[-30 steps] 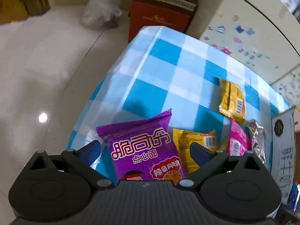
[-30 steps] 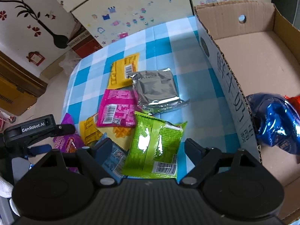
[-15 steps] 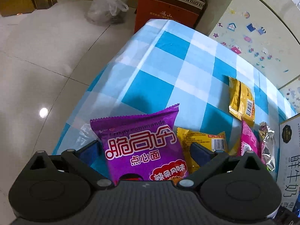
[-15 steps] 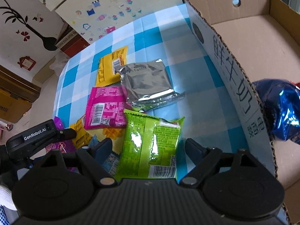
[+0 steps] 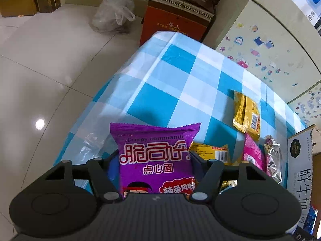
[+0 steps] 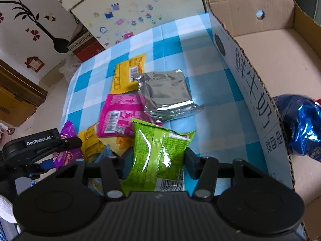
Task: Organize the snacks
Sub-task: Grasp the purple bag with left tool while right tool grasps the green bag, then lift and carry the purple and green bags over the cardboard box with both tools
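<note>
1. Left gripper (image 5: 154, 158): jaws just closed, clamping the purple packet (image 5: 155, 156), left of the carton (image 6: 250, 84).
2. Right gripper (image 6: 157, 158): jaws just closed, gripping the green packet (image 6: 158, 150) beside the carton.
3. Farther left of the carton: pink (image 6: 120, 115), silver (image 6: 166, 92) and yellow (image 6: 128, 73) packets.

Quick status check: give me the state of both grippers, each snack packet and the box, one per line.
left gripper: just closed, fingers pressing the purple packet
right gripper: just closed, shut on the green packet
pink packet: loose, on tablecloth
silver packet: loose, overlapping the pink one
yellow packet: loose, barcode up
cardboard box: open, blue bag inside
</note>
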The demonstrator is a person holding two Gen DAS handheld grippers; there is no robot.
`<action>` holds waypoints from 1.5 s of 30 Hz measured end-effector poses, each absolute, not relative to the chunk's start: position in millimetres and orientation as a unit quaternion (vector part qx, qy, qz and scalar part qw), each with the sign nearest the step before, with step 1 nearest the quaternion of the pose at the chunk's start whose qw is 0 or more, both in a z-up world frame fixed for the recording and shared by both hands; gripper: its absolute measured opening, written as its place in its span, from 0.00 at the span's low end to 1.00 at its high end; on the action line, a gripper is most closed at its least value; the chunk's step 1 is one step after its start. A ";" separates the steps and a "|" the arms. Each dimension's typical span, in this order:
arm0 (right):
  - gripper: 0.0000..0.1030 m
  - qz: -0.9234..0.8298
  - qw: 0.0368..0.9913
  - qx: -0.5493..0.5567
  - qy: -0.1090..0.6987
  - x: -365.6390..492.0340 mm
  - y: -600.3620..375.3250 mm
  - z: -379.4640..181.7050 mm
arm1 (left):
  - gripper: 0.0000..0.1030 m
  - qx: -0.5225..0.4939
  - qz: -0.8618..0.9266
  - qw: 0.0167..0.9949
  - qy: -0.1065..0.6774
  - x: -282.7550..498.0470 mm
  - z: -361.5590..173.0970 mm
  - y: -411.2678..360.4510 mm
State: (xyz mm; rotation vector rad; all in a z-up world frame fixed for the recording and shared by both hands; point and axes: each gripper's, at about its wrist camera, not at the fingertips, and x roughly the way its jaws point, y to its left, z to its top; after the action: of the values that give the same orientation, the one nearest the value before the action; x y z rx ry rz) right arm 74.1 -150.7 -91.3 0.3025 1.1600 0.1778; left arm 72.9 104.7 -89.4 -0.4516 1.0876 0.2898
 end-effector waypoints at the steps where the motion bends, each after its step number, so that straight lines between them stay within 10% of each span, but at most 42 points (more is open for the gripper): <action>1: 0.52 0.086 0.825 0.140 0.541 73.6 -149.8 -88.8 | 0.72 -0.209 0.136 0.824 0.508 72.5 -87.2 103.4; 45: 0.52 0.138 0.851 0.136 0.488 53.9 -164.2 -26.2 | 0.72 -0.120 0.093 0.873 0.464 52.7 -31.7 28.7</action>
State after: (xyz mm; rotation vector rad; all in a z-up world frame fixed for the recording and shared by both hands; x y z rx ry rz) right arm 53.9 -164.2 -26.2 0.2865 1.0268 0.2912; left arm 52.7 28.7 -31.7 -0.2516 0.9699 0.1940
